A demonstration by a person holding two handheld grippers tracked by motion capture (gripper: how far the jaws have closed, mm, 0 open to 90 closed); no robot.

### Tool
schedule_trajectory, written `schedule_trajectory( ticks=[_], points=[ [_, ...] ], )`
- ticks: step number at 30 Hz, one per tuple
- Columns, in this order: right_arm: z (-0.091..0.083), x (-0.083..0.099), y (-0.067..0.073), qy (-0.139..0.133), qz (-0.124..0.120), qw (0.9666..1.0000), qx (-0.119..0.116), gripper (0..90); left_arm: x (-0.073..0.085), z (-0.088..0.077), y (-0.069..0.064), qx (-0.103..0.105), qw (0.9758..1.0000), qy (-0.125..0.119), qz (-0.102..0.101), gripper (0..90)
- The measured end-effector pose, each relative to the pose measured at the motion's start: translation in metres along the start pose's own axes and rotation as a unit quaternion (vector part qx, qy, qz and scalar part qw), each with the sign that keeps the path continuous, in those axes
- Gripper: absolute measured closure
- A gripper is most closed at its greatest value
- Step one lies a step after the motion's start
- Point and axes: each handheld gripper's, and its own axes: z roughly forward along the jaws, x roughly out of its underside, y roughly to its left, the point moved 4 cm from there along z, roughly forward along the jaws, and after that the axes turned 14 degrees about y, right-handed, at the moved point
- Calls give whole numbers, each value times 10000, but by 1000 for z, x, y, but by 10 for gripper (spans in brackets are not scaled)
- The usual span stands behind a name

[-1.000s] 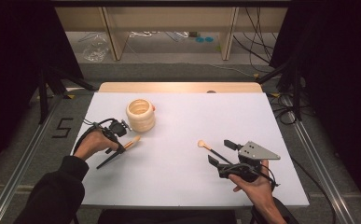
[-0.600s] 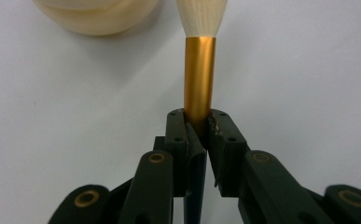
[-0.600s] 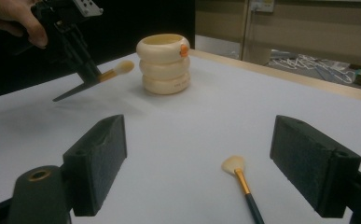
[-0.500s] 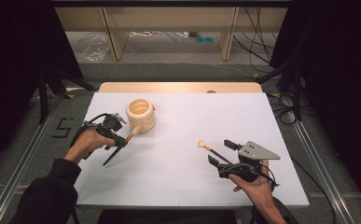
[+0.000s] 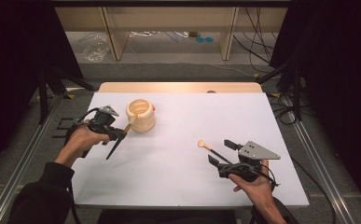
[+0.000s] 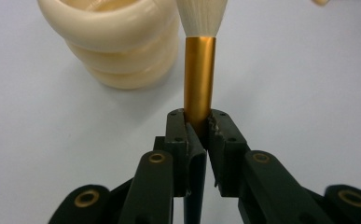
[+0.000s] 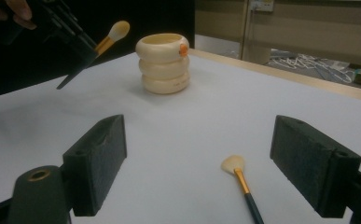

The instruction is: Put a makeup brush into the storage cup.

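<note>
Carrying gold-ferruled makeup brush (image 6: 199,70) in left gripper (image 5: 120,134), jaws pinching ferrule, left of centre beside cream ringed holder (image 5: 140,114); next needing tipping into its mouth. Right gripper (image 5: 223,152) idling, jaws spread.

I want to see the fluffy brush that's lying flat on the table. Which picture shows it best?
The right gripper view: the loose brush lies close up between the right tool's open jaws, its pale fan tip and gold collar clear. The high view shows it small, in front of that tool. The left gripper view has another brush, clamped.
</note>
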Motion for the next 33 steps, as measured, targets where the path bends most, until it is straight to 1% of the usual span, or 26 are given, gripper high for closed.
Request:
schedule_trajectory(
  ticks=[1, 2, 3, 4, 5, 7, 9, 10, 12, 13, 15, 17, 18, 20, 22, 23, 24, 25, 26, 27, 28, 29, 30, 31, 32, 33],
  points=[
    [0, 0, 0, 0, 0, 10000, 0, 196, 0, -3, 0, -35, 10000, -71, -12, 785],
    [0, 0, 0, -5, -13, 10000, 10, 196, -1, -5, 0, -55, 9997, -213, -43, 785],
    [0, -1, -2, -80, -116, 9999, 90, 196, -1, -8, 1, -49, 9996, -287, -60, 785],
    [0, -1, -2, -79, -113, 9999, 85, 195, -2, -11, 1, -105, 9992, -384, -101, 785],
    [0, -1, -2, -75, -110, 9999, 86, 196, -2, -14, 1, -72, 9989, -441, -133, 785],
    [0, -1, -2, -81, -114, 9999, 83, 195, -2, -17, 3, -137, 9984, -535, -153, 785],
    [0, -1, -2, -81, -113, 9999, 85, 196, -3, -18, 3, -167, 9972, -684, -252, 785],
    [0, -1, -2, -78, -110, 9999, 86, 196, -3, -20, 3, -236, 9963, -773, -297, 785],
    [0, -1, -2, -81, -111, 9999, 86, 195, -4, -21, 3, -240, 9953, -868, -345, 785],
    [0, 0, 0, -6, 5, 10000, 1, 196, -4, -21, 2, -265, 9949, -900, -371, 785],
    [0, 0, 0, -3, 2, 10000, 2, 195, -4, -22, 3, -268, 9947, -938, -315, 785],
    [0, 0, 0, 2, 3, 10000, 4, 196, -5, -23, 3, -255, 9940, -1014, -334, 785],
    [0, 0, 0, -1, -2, 10000, 5, 196, -6, -23, 3, -245, 9928, -1101, -390, 785],
    [-1, 0, -1, 23, -1, 10000, 11, 196, -7, -24, 2, -257, 9922, -1158, -380, 785],
    [-1, 0, -1, 29, 2, 10000, 11, 196, -8, -26, 2, -247, 9906, -1272, -441, 785],
    [-1, 0, -1, 60, -9, 10000, 53, 195, -10, -26, 2, -214, 9871, -1466, -601, 785],
    [-1, 0, -1, 51, -12, 10000, 54, 196, -11, -28, 2, -234, 9861, -1524, -628, 785],
    [-1, 0, -1, 53, -8, 10000, 53, 196, -11, -29, 3, -204, 9858, -1544, -625, 785],
    [-1, 0, -1, 55, -9, 10000, 54, 196, -13, -30, 3, -164, 9842, -1630, -667, 785],
    [-1, 1, -1, 52, -13, 10000, 53, 196, -13, -31, 3, -173, 9835, -1669, -683, 785],
    [-1, 1, -1, 55, -13, 10000, 56, 196, -15, -32, 3, -165, 9815, -1759, -742, 785],
    [-1, 0, -1, 26, -2, 10000, 13, 196, -17, -33, 3, -182, 9802, -1828, -746, 785],
    [-1, 0, -1, 56, -9, 10000, 57, 195, -18, -35, 3, -199, 9791, -1868, -780, 785],
    [-1, 0, -1, 55, -8, 10000, 56, 196, -18, -36, 4, -200, 9796, -1854, -743, 785],
    [-1, 0, -1, 54, -14, 10000, 56, 195, -20, -37, 4, -190, 9768, -1974, -803, 785],
    [-1, 0, -1, 47, -5, 10000, 46, 195, -22, -39, 4, -200, 9759, -2018, -803, 785]
  ],
)
